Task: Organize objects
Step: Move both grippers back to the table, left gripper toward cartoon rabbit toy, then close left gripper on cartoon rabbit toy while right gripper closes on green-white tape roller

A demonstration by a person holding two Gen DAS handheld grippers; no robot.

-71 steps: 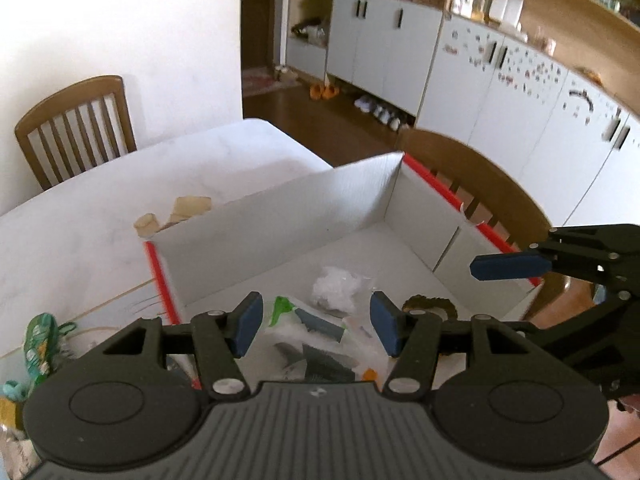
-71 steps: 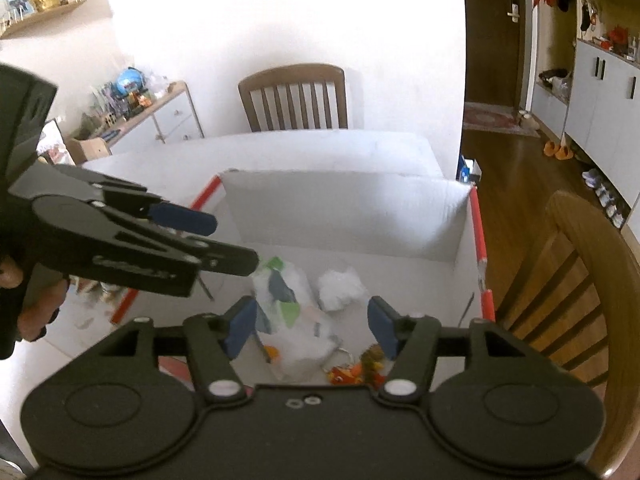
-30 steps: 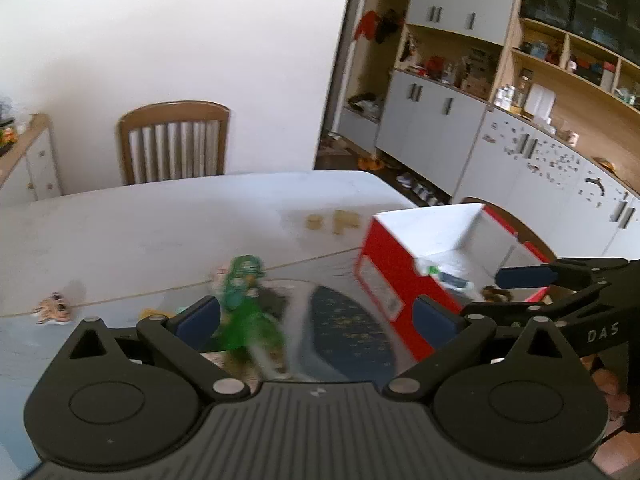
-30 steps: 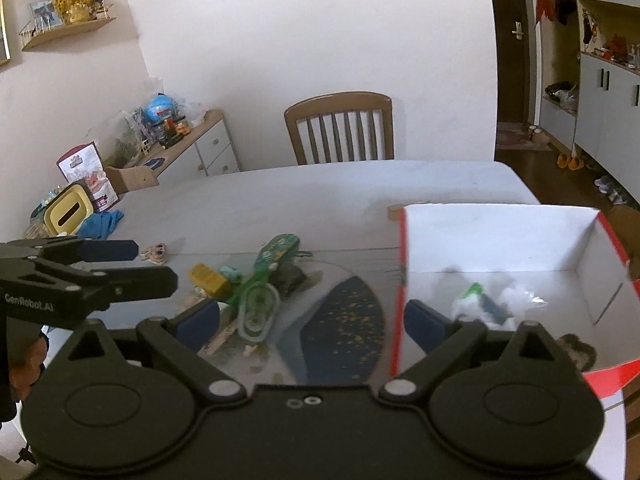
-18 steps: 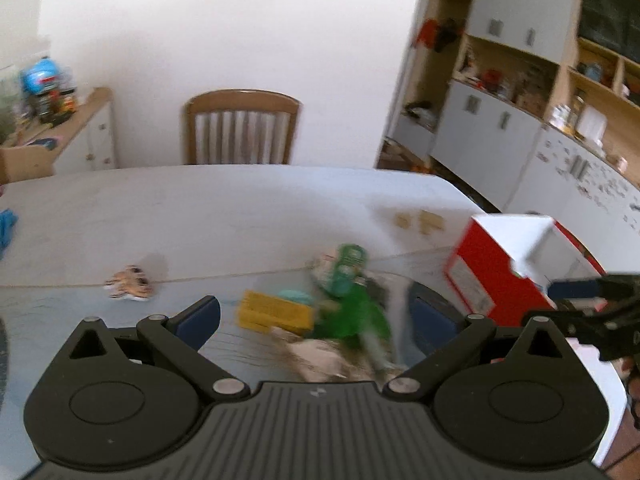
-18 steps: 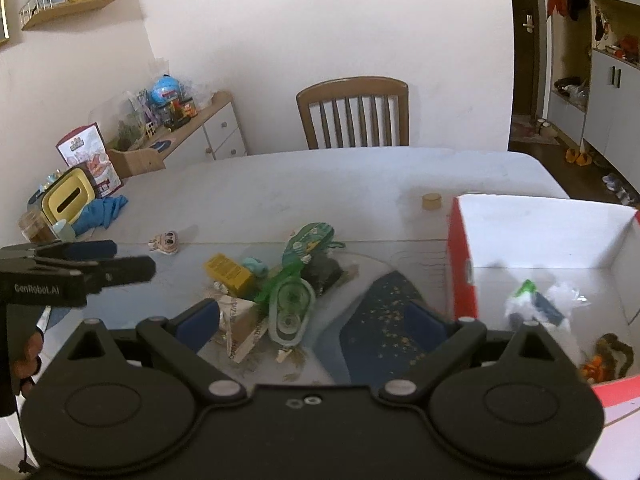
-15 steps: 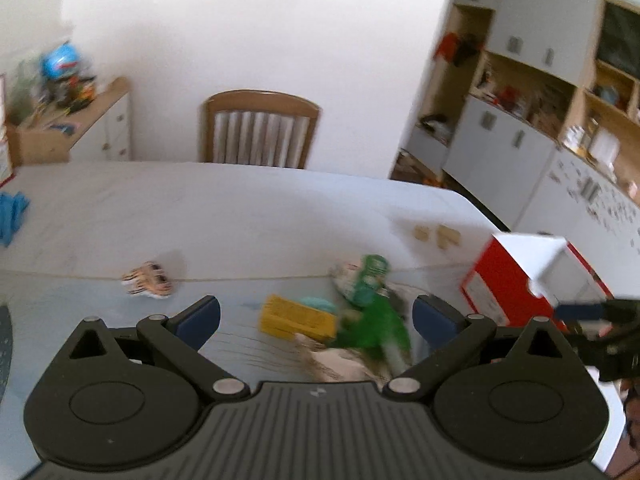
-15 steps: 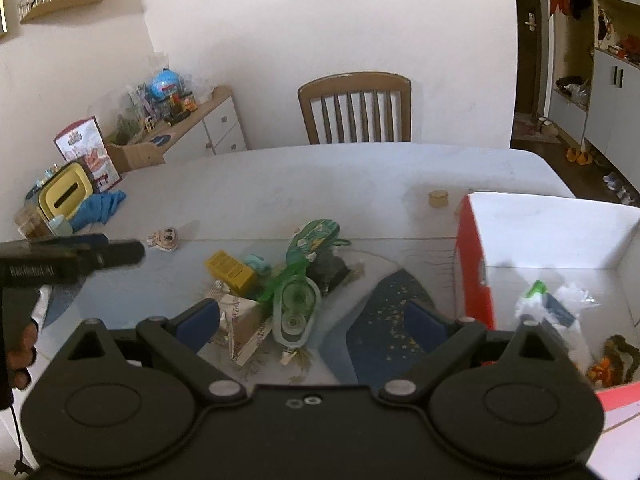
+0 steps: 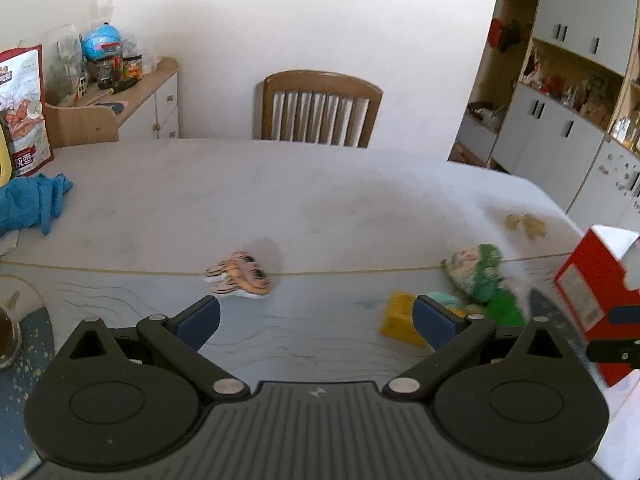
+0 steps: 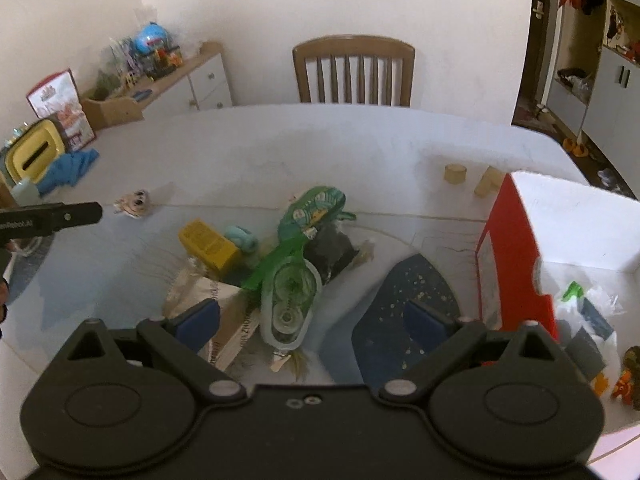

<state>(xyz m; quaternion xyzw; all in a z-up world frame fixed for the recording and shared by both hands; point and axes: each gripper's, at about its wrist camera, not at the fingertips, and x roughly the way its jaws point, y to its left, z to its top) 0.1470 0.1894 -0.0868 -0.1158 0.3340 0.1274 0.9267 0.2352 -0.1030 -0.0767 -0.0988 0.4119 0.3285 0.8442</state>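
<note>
My left gripper [image 9: 316,320] is open and empty, low over the white table, with a small tiger-striped toy [image 9: 238,274] just ahead of its left finger. A yellow box [image 9: 400,318] and a green packet [image 9: 474,268] lie to its right. My right gripper [image 10: 312,318] is open and empty above a pile: clear green tape dispenser [image 10: 290,300], green packet [image 10: 314,210], yellow box [image 10: 208,244], paper bag [image 10: 216,312]. The red and white box [image 10: 516,240] stands at the right with a white bag [image 10: 588,312] and an orange toy [image 10: 628,372] inside.
A dark blue mat [image 10: 404,304] lies between the pile and the box. Two wooden blocks [image 10: 456,174] sit behind the box. A blue cloth [image 9: 32,204] and a snack bag [image 9: 24,112] are at the left. A wooden chair [image 9: 320,110] stands at the far edge.
Both grippers left the box and opened wider. The left view swung left from the box to the striped toy. The right gripper backed off over the pile.
</note>
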